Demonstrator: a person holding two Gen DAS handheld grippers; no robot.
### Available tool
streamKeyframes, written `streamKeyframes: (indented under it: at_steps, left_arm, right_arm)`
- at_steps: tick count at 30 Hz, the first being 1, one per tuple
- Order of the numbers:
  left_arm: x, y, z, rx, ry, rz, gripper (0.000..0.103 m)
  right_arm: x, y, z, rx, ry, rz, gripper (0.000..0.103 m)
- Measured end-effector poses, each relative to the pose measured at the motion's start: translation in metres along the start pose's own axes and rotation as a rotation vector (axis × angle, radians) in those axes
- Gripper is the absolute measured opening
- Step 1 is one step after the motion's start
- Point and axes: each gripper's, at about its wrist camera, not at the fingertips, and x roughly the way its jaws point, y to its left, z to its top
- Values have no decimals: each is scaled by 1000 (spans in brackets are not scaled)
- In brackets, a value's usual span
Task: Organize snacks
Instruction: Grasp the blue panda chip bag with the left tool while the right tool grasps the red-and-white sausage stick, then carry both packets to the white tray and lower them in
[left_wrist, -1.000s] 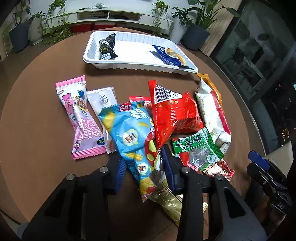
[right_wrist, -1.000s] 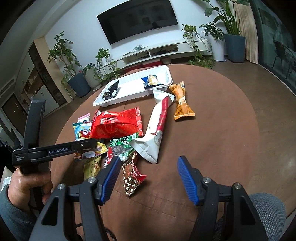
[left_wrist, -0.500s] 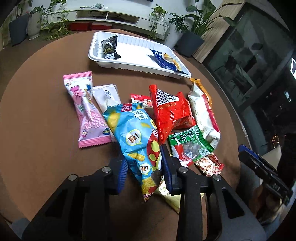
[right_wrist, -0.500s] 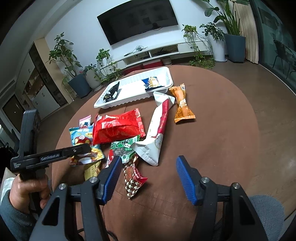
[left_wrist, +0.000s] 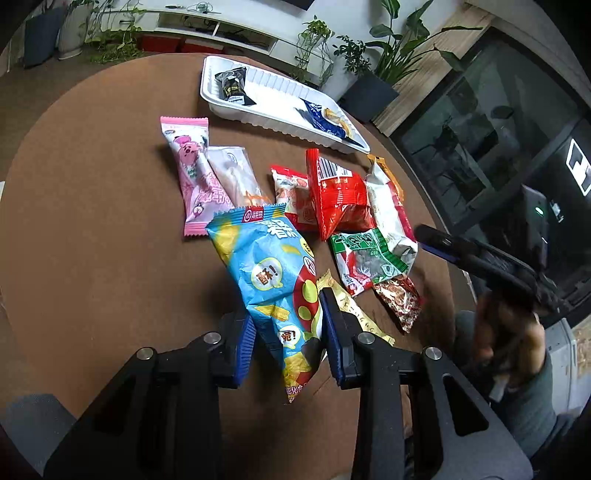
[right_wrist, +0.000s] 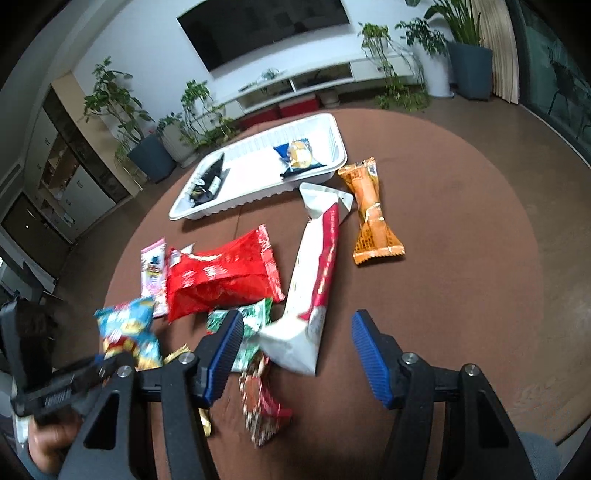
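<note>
My left gripper is shut on the lower end of a blue chip bag and holds it lifted off the round brown table; the bag also shows in the right wrist view. My right gripper is open and empty above a white-and-red bag and a small red-brown packet. A white tray at the far side holds a black packet and a dark blue packet.
Loose snacks lie in a heap: a pink packet, a white packet, a red bag, a green packet, a gold packet and an orange packet. Plants and a TV shelf stand behind the table.
My left gripper has lifted the blue chip bag off the pile and drawn it toward the near left. My right gripper has moved forward over the snacks, still open.
</note>
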Motion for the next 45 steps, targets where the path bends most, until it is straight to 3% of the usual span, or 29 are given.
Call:
streamKeyframes:
  at_steps: [13, 21, 32, 45]
  left_arm:
    - [8, -2, -4, -5, 12, -29, 31]
    - [11, 0, -2, -10, 17, -33, 31]
    - [10, 0, -3, -10, 16, -32, 31]
    - [1, 4, 3, -15, -8, -45, 31]
  right_arm:
    - [48, 5, 18, -19, 80, -61, 47]
    - [58, 8, 26, -87, 75, -118, 24]
    - [51, 7, 22, -92, 61, -89, 15]
    - [4, -8, 22, 0, -37, 5, 14]
